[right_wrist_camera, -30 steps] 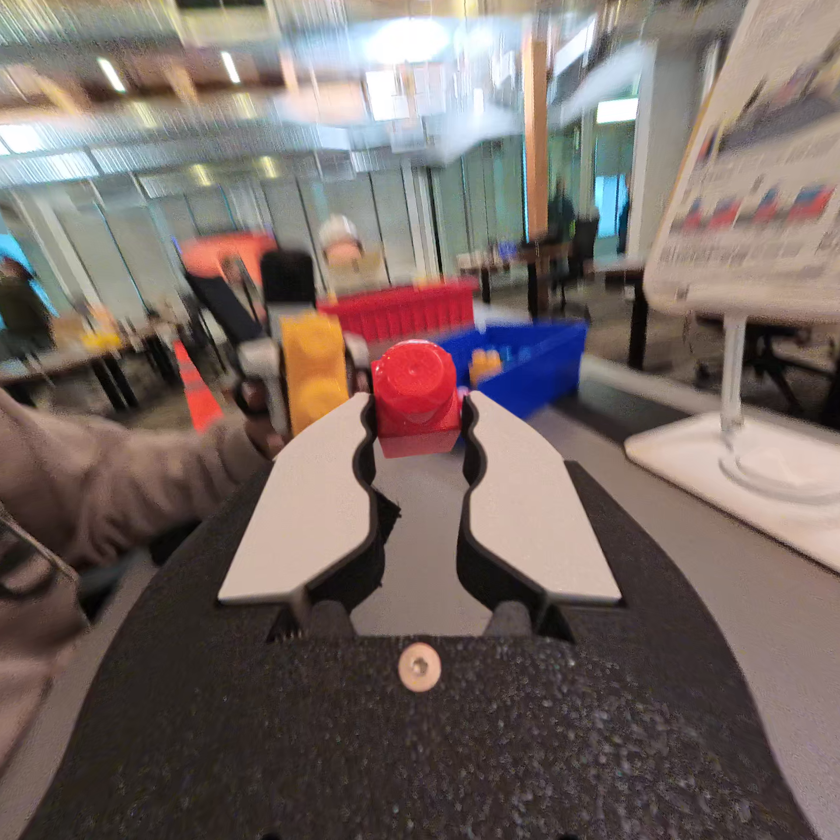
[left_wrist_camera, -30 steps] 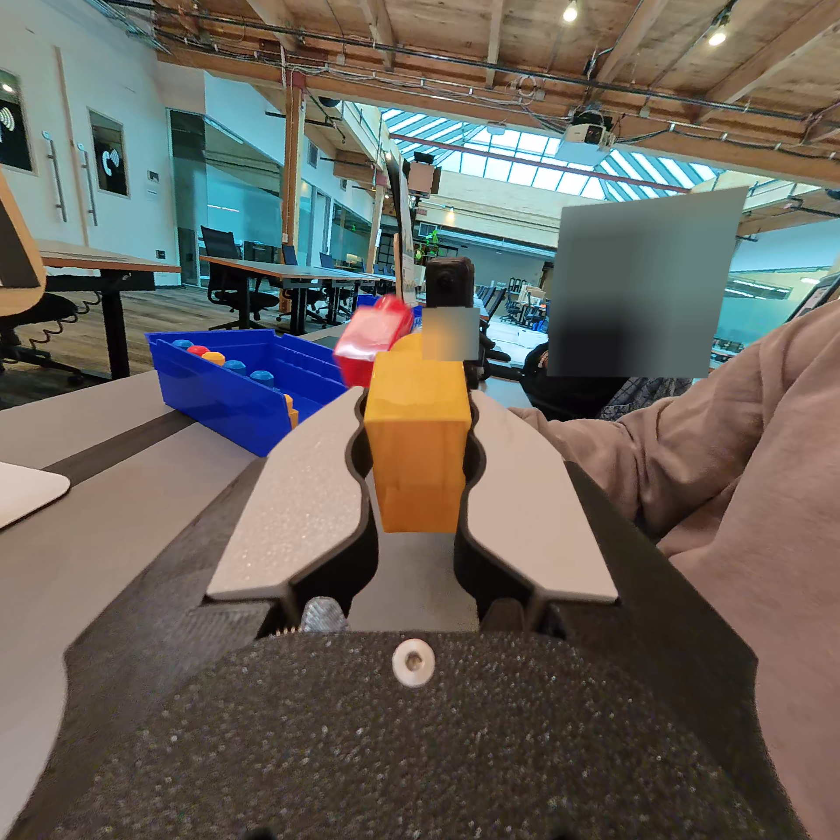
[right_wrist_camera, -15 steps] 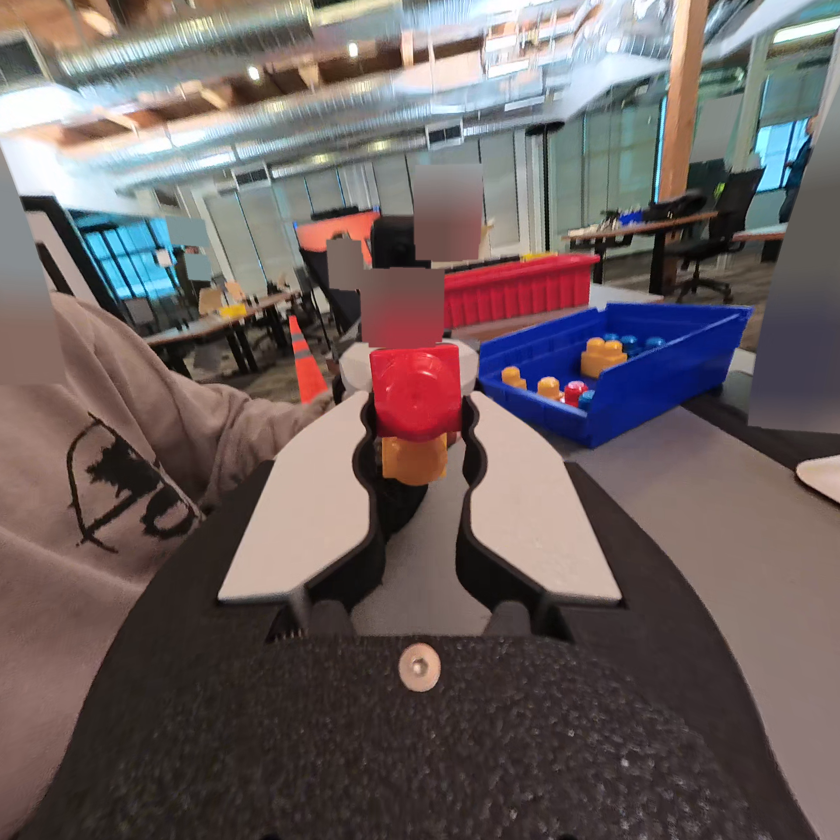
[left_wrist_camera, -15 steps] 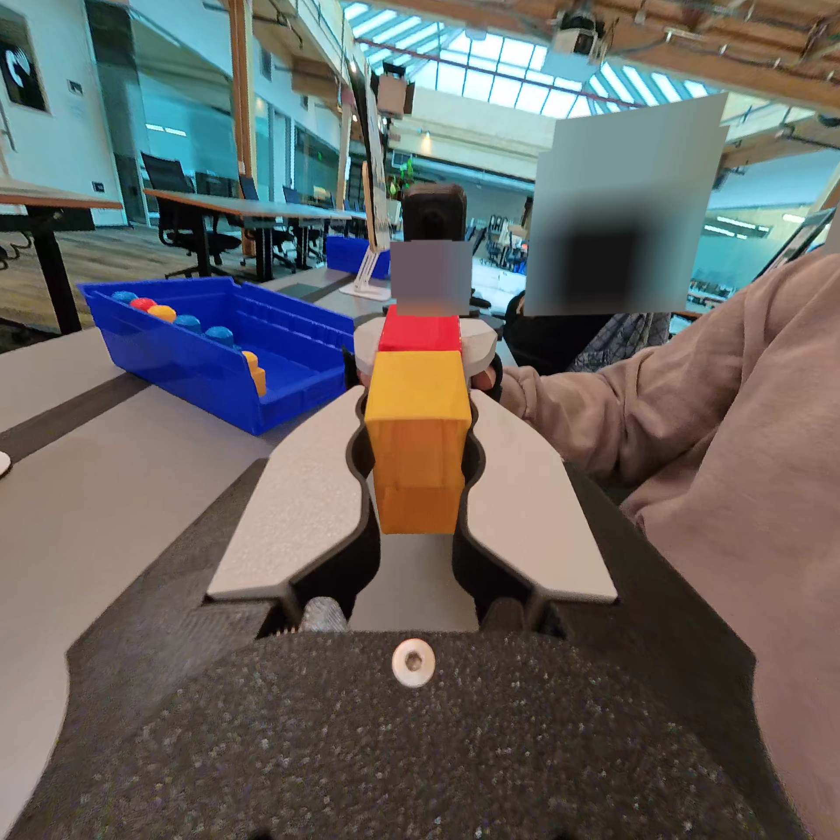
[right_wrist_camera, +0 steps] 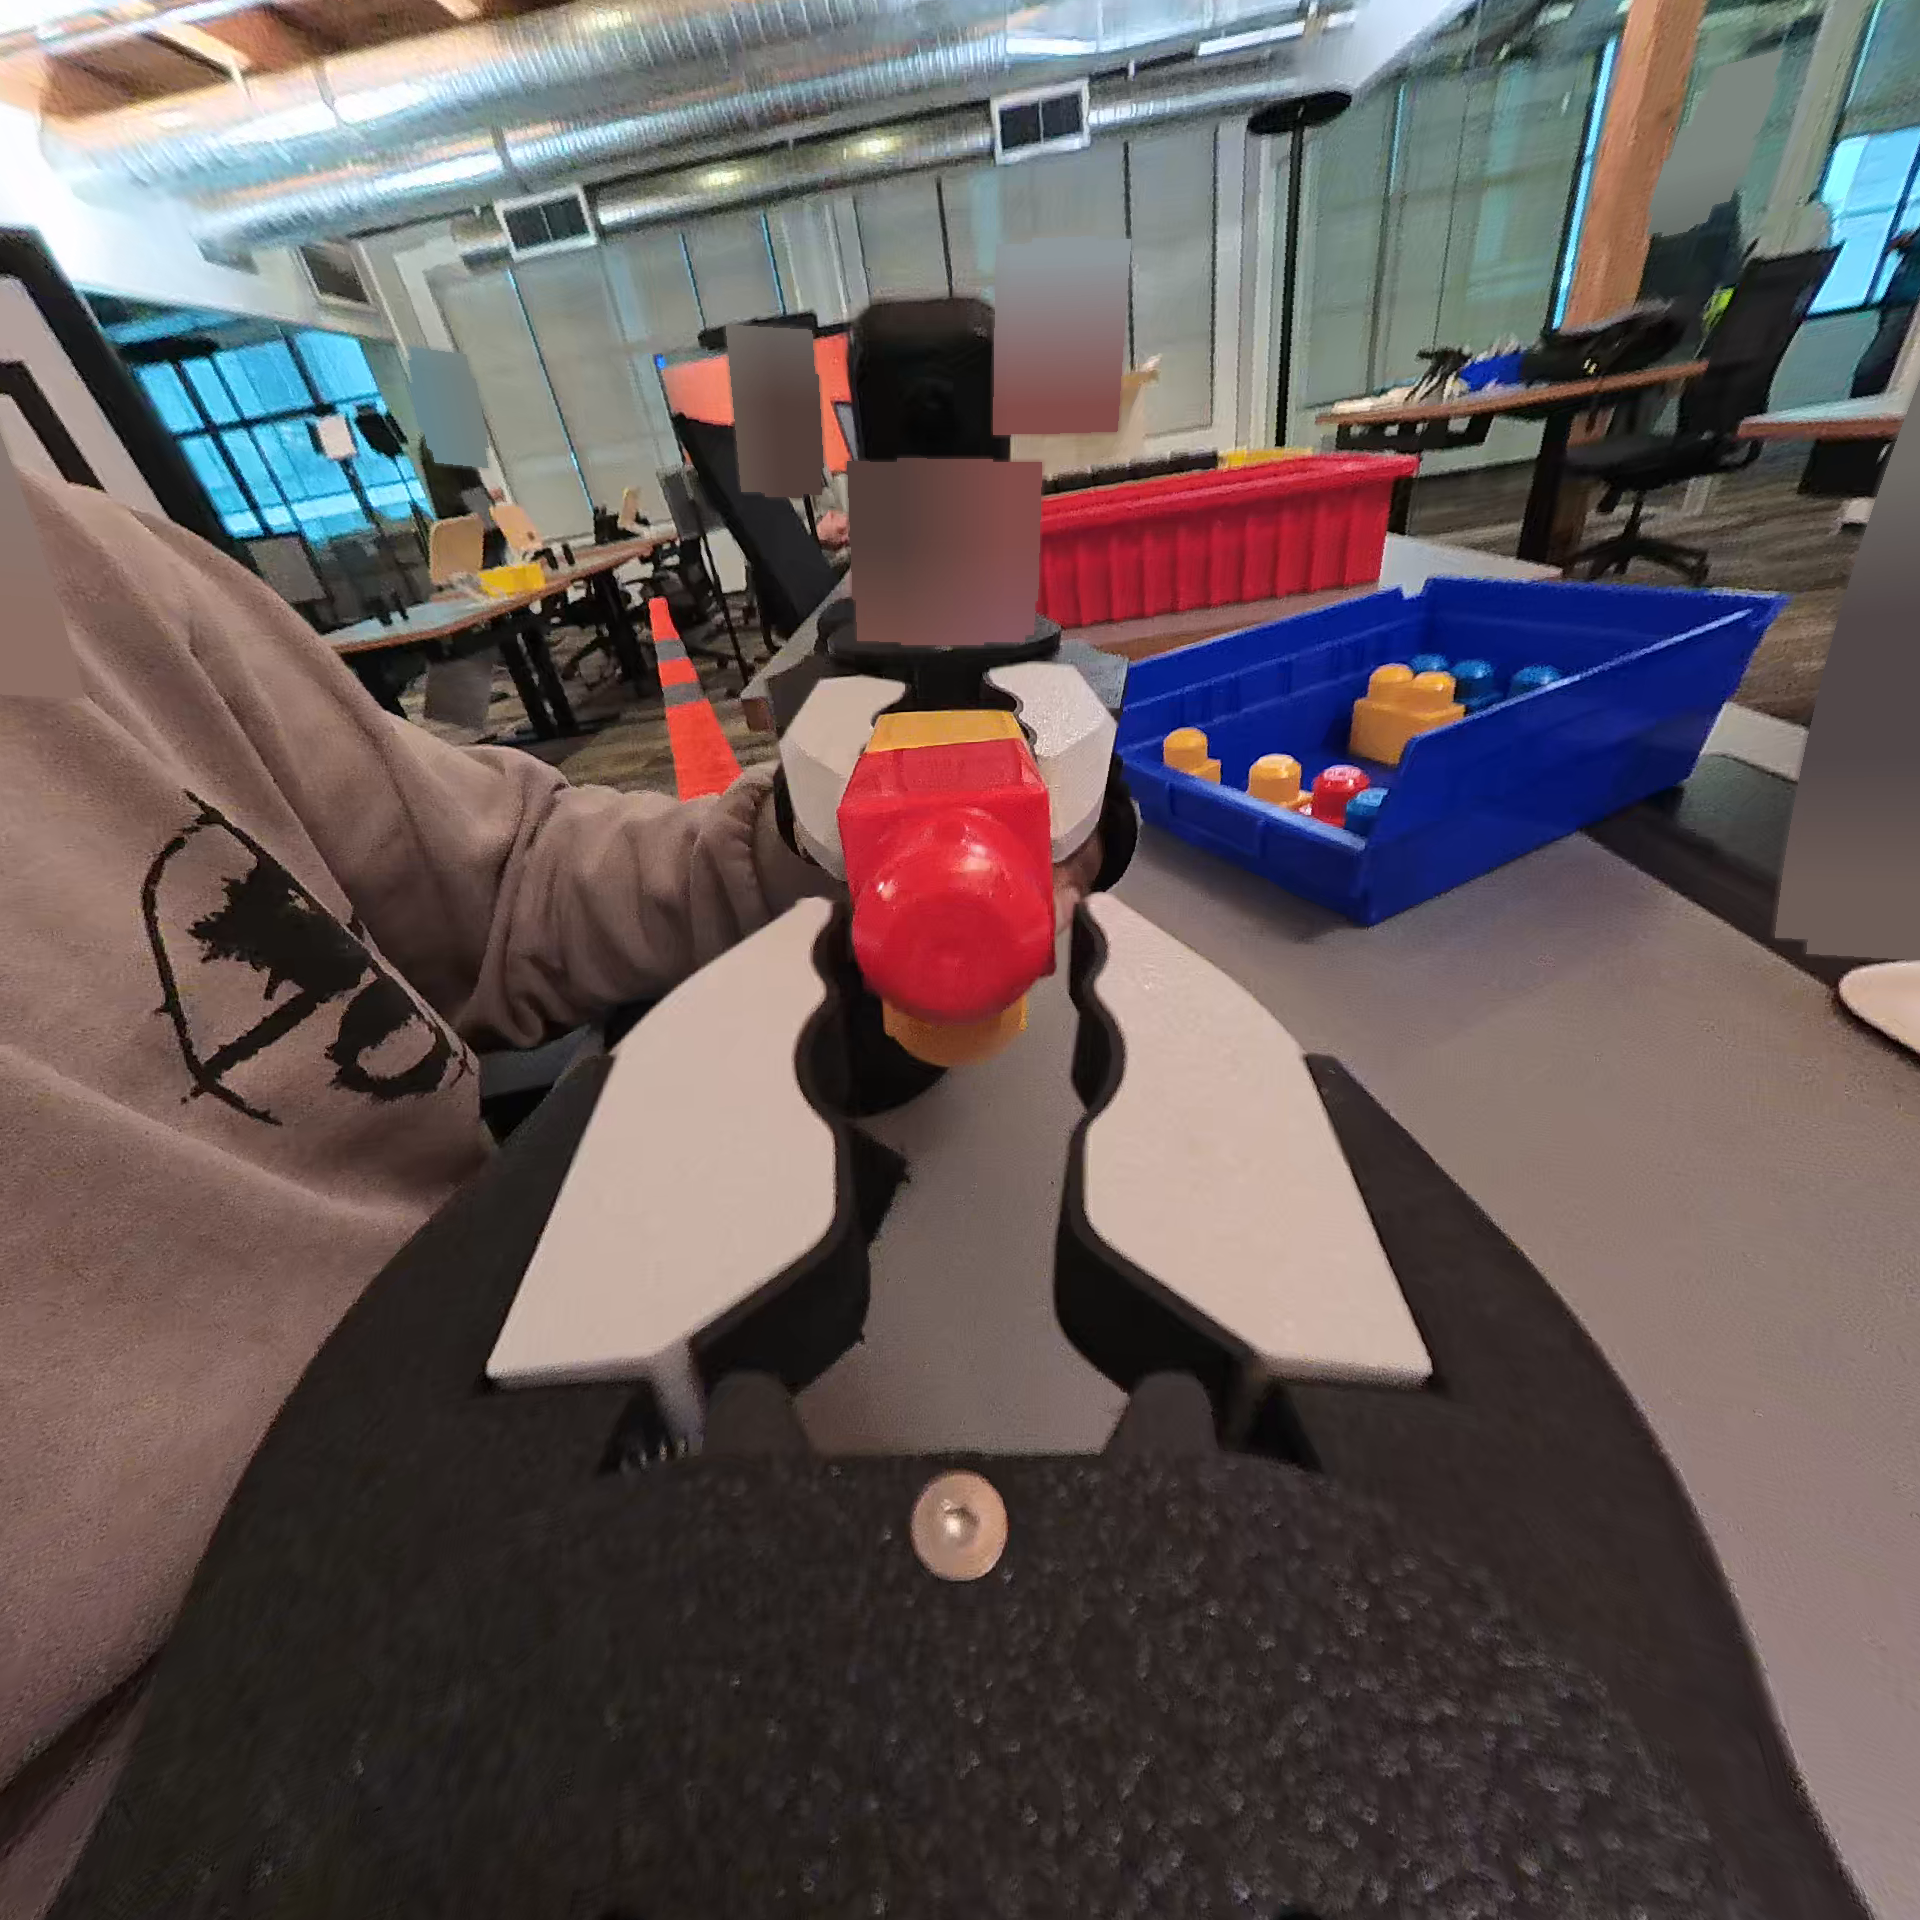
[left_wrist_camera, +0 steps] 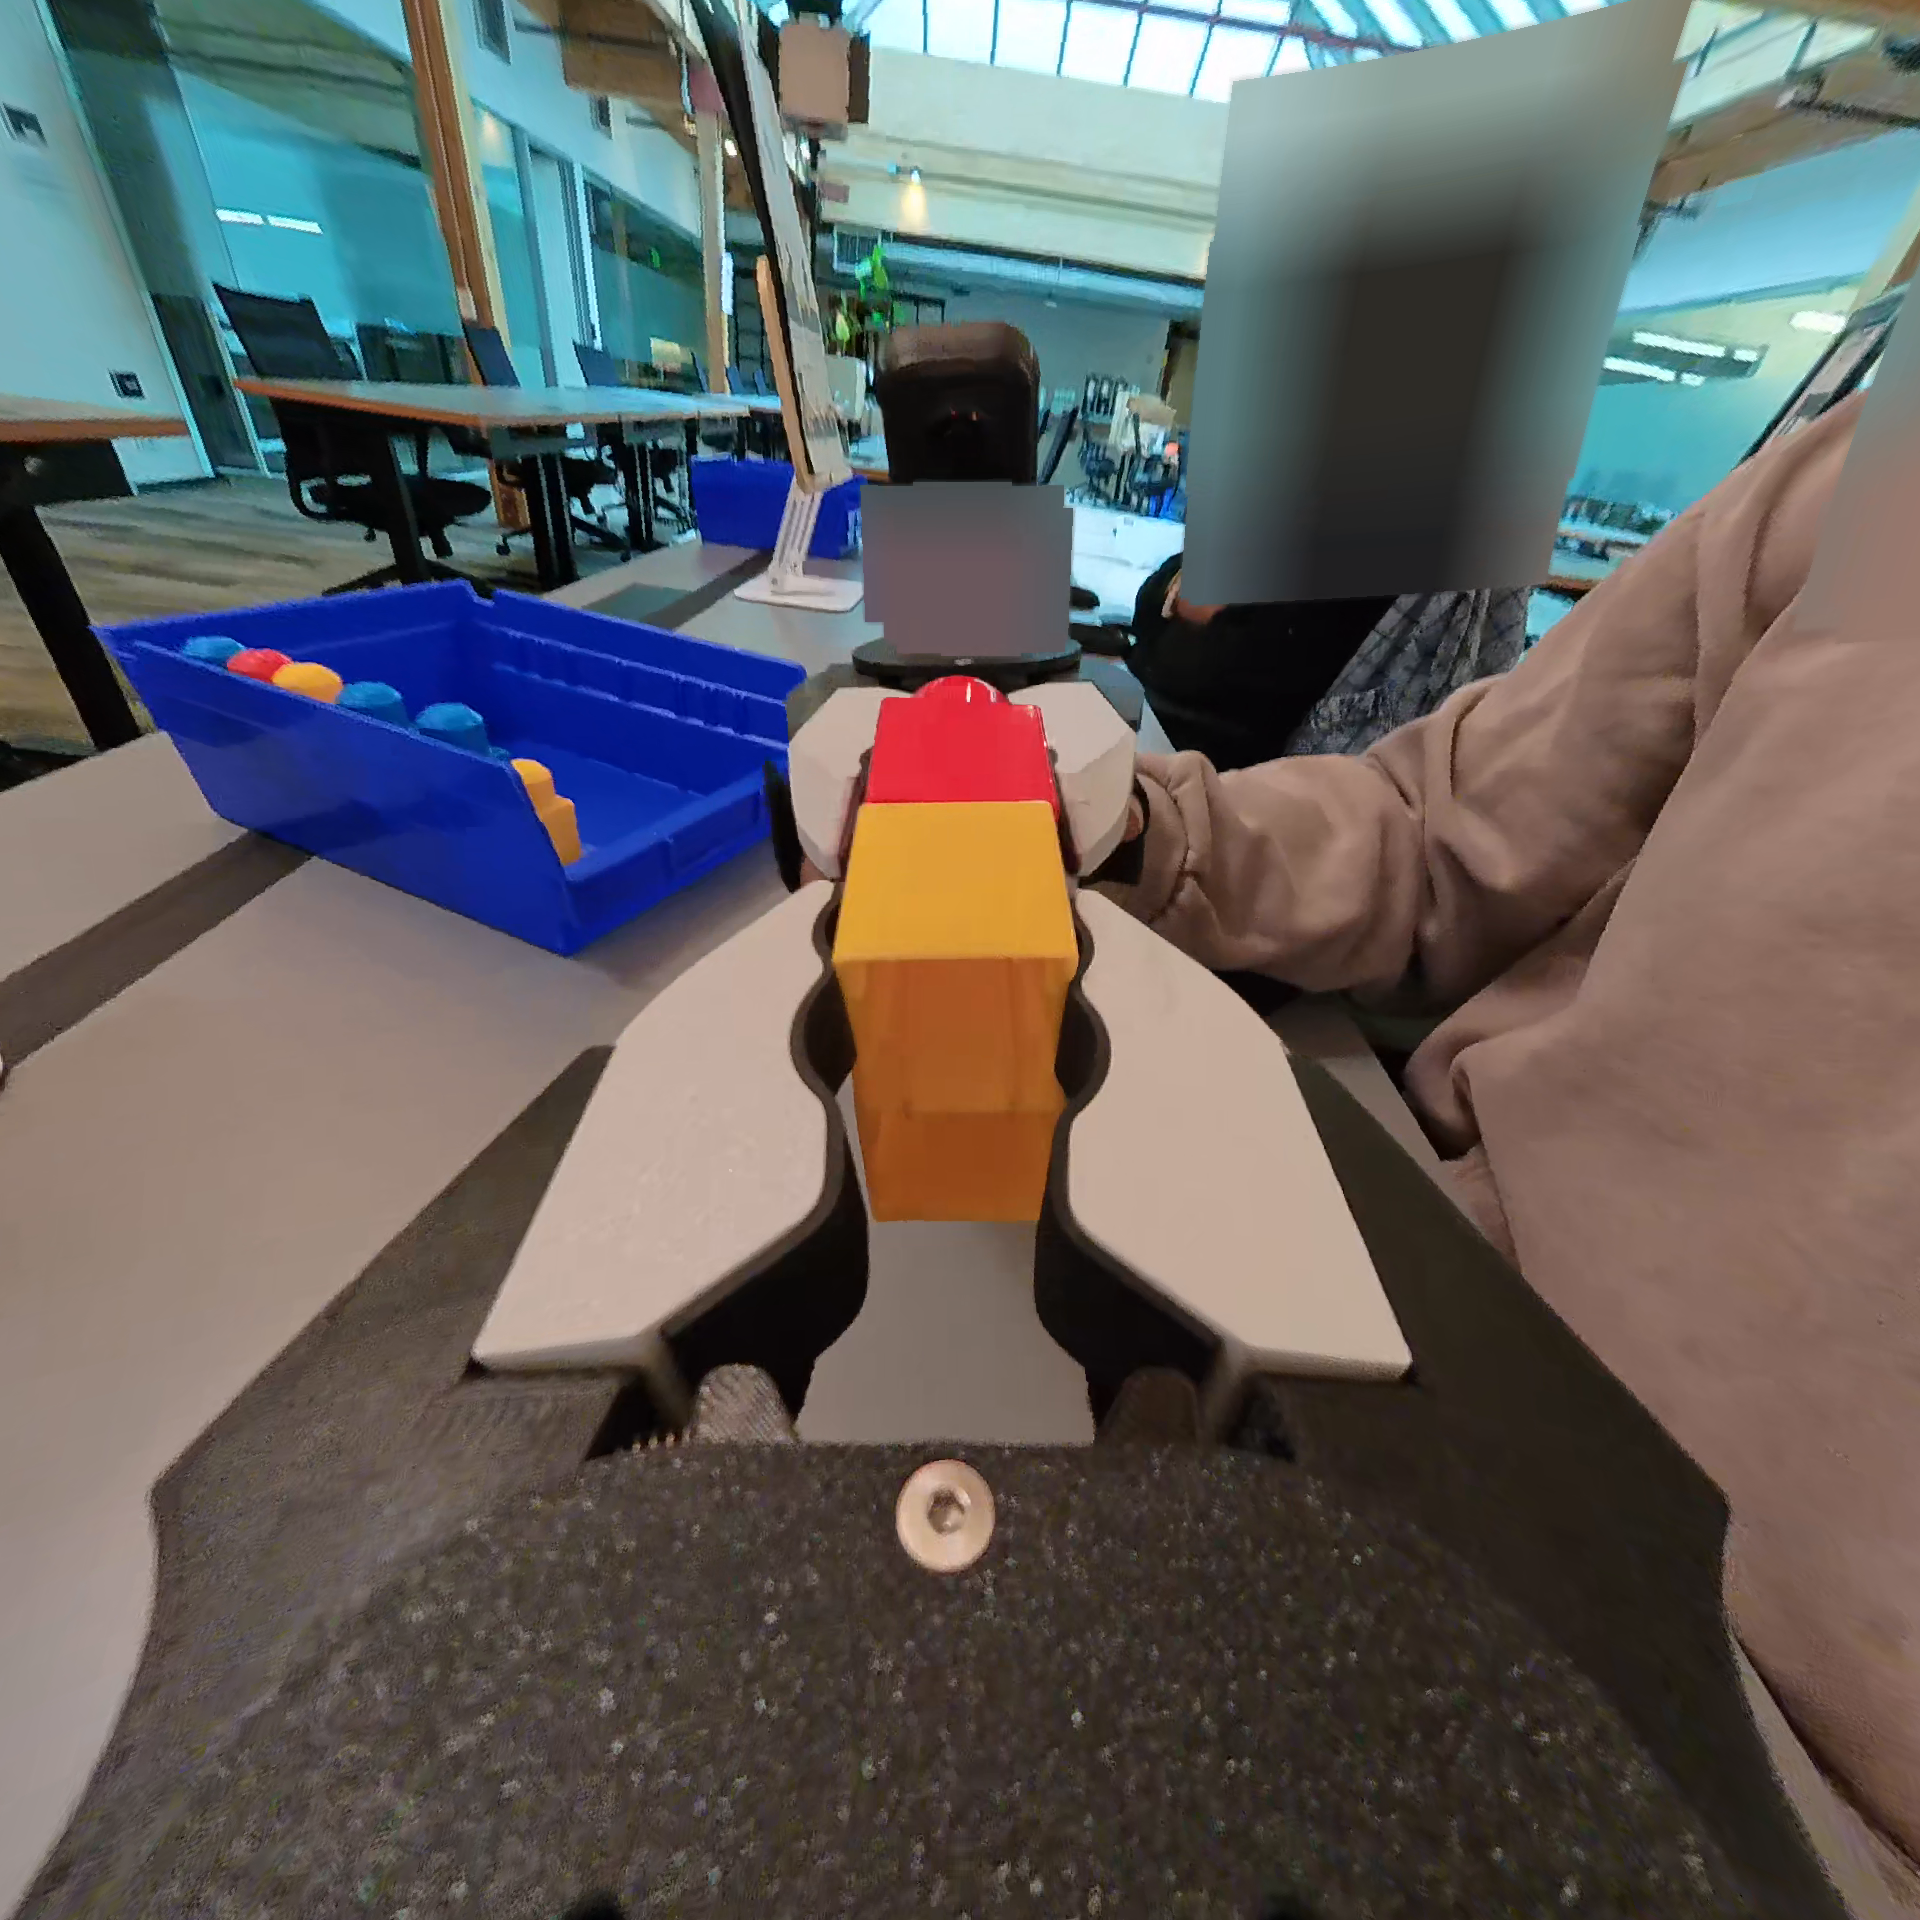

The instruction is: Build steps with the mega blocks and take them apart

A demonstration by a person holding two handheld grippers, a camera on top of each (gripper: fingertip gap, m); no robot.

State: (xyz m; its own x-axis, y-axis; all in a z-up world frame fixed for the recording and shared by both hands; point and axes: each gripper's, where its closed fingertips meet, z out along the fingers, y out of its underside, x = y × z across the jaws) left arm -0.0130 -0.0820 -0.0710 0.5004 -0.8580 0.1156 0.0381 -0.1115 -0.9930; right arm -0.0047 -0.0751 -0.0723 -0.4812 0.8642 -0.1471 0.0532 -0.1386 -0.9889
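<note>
Since half a second ago the two tongs have come closer together, and the red block now sits pressed onto the end of the yellow block, where a second ago it was apart and off to one side.

Taking the blue bin point(left_wrist_camera: 436, 821) as the landmark: it rests on the grey worktop point(left_wrist_camera: 260, 1091), and both tongs are held above the worktop just beside the bin's open front end, facing each other. A person's sleeve point(left_wrist_camera: 1455, 883) reaches in from the side away from the bin.

The left tongs point(left_wrist_camera: 954, 997) are closed tight on the yellow block point(left_wrist_camera: 951, 914), which fills the gap between the two pads. The right tongs point(right_wrist_camera: 951, 935) stand around the red block point(right_wrist_camera: 945, 821); its stud points back at their camera, and their tips look to be touching its sides, though the contact is hard to make out from this angle. In the left wrist view the red block point(left_wrist_camera: 961, 753) lies on the far side of the yellow one, joined flush.

Inside the bin lie loose blocks point(right_wrist_camera: 1403, 707) in yellow, red and blue, mostly toward its back wall.
</note>
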